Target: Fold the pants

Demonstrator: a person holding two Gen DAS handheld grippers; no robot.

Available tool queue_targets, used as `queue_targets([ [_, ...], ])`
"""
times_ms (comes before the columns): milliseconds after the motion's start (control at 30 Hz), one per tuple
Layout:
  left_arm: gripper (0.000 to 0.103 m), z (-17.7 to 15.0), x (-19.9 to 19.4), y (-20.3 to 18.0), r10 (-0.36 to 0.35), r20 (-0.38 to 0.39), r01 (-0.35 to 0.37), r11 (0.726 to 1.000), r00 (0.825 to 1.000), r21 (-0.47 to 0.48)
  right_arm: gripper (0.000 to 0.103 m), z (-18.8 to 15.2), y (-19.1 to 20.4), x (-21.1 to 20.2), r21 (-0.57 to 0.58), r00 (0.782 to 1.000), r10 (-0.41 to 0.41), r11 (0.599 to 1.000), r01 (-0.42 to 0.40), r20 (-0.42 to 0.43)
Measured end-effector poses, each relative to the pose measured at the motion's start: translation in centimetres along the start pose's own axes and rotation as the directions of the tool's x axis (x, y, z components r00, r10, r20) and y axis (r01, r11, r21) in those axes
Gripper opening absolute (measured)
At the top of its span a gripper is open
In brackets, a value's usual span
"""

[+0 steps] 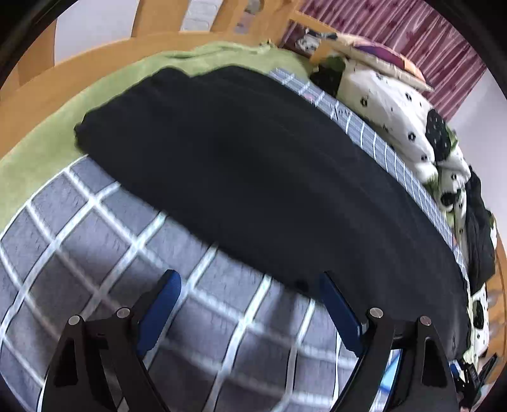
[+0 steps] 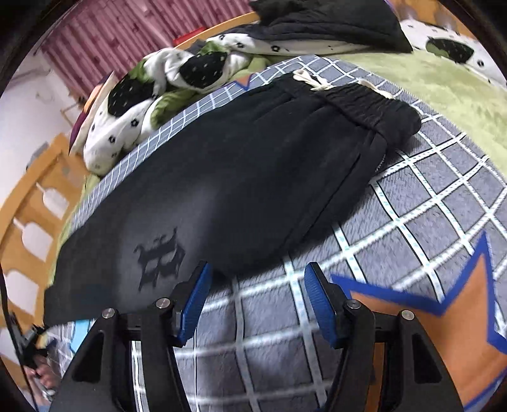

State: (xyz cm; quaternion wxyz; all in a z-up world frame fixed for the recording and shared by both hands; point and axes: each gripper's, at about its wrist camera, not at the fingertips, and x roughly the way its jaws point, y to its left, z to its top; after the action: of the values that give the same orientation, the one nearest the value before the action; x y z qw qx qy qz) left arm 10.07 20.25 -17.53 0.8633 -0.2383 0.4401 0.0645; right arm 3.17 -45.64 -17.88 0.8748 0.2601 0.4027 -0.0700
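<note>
Black pants [image 1: 247, 164] lie flat, folded lengthwise, on a grey checked blanket [image 1: 95, 241]. In the right wrist view the pants [image 2: 253, 164] show an elastic waistband with a cream drawstring [image 2: 312, 80] at the far end and a dark printed logo [image 2: 160, 256] near the camera. My left gripper [image 1: 250, 280] is open and empty, just above the blanket at the pants' near edge. My right gripper [image 2: 256, 272] is open and empty, also at the near edge of the pants, beside the logo.
A green sheet [image 1: 47, 139] lies under the blanket. A white floral duvet [image 1: 389, 111] and dark clothes [image 2: 326, 22] are piled along the far side. A wooden bed frame [image 1: 79, 63] rims the bed. An orange star [image 2: 443, 317] marks the blanket.
</note>
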Motion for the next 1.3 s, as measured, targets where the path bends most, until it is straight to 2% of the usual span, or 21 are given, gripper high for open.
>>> queue_targets([
  [33,0.088,0.2,0.3,-0.2,0.007,0.007,-0.007,1.000,1.000,0.006,0.061,0.3,-0.1,0.4,0.008,1.000,-0.005,1.000,0.005,-0.001],
  [100,0.077,0.9,1.2,-0.7,0.038,0.017,-0.038,0.999,0.999,0.004,0.060,0.8,0.3,1.5,-0.005,1.000,-0.029,1.000,0.029,-0.001],
  [133,0.060,1.2,1.5,-0.8,0.054,0.021,-0.054,0.999,0.998,-0.001,0.058,1.1,0.7,1.8,-0.013,0.999,-0.042,0.999,0.042,0.001],
  [167,0.043,1.5,1.8,-1.0,0.077,0.019,-0.077,0.997,0.997,-0.002,0.046,1.4,1.1,2.2,-0.025,0.998,-0.062,0.998,0.062,0.009],
  [200,0.030,1.8,2.1,-1.1,0.113,0.017,-0.113,0.994,0.993,0.002,0.030,1.7,1.4,2.6,-0.035,0.996,-0.085,0.996,0.086,0.013],
  [233,0.009,2.2,1.9,-1.2,0.129,0.023,-0.129,0.992,0.991,0.015,0.025,2.2,1.6,2.8,-0.041,0.994,-0.110,0.993,0.111,0.020],
  [300,0.009,2.9,0.7,-1.5,0.094,0.036,-0.095,0.995,0.995,0.013,0.021,2.8,2.1,2.2,-0.048,0.993,-0.108,0.993,0.110,0.053],
  [400,0.009,4.7,-1.6,-2.0,0.042,0.081,-0.045,0.998,0.996,0.034,0.021,4.1,3.2,-0.1,-0.086,0.992,-0.059,0.994,0.069,0.115],
  [467,0.009,6.6,-2.8,-2.7,-0.015,0.111,0.012,1.000,0.994,0.028,0.021,5.9,4.5,-1.7,-0.128,0.989,-0.009,0.991,0.028,0.148],
  [533,0.009,8.4,-3.6,-3.8,-0.031,0.144,0.026,0.999,0.989,0.039,0.021,7.9,6.0,-2.5,-0.170,0.985,0.008,0.985,0.022,0.172],
  [667,0.009,11.6,-3.3,-7.1,0.003,0.210,-0.026,0.994,0.978,0.108,0.020,11.9,8.6,-1.9,-0.203,0.981,0.015,0.979,0.026,0.195],
  [833,0.009,14.9,0.6,-10.2,0.049,0.270,-0.092,0.984,0.962,0.150,0.020,15.8,10.2,1.3,-0.211,0.974,0.006,0.976,0.043,0.224],
  [1000,0.009,16.7,6.2,-12.2,0.090,0.273,-0.140,0.976,0.958,0.166,0.020,18.0,10.7,6.4,-0.216,0.972,-0.017,0.974,0.069,0.232],
  [1200,0.009,17.4,11.0,-14.2,0.177,0.288,-0.244,0.946,0.941,0.214,0.020,19.9,11.1,12.5,-0.204,0.976,-0.090,0.970,0.131,0.199],
  [1267,0.012,17.5,11.9,-14.4,0.197,0.261,-0.258,0.939,0.945,0.226,0.024,20.0,10.9,14.1,-0.195,0.976,-0.119,0.969,0.155,0.182],
  [1300,0.017,17.5,12.2,-14.5,0.198,0.244,-0.256,0.938,0.949,0.235,0.031,20.1,10.8,14.7,-0.191,0.977,-0.131,0.968,0.162,0.166],
])
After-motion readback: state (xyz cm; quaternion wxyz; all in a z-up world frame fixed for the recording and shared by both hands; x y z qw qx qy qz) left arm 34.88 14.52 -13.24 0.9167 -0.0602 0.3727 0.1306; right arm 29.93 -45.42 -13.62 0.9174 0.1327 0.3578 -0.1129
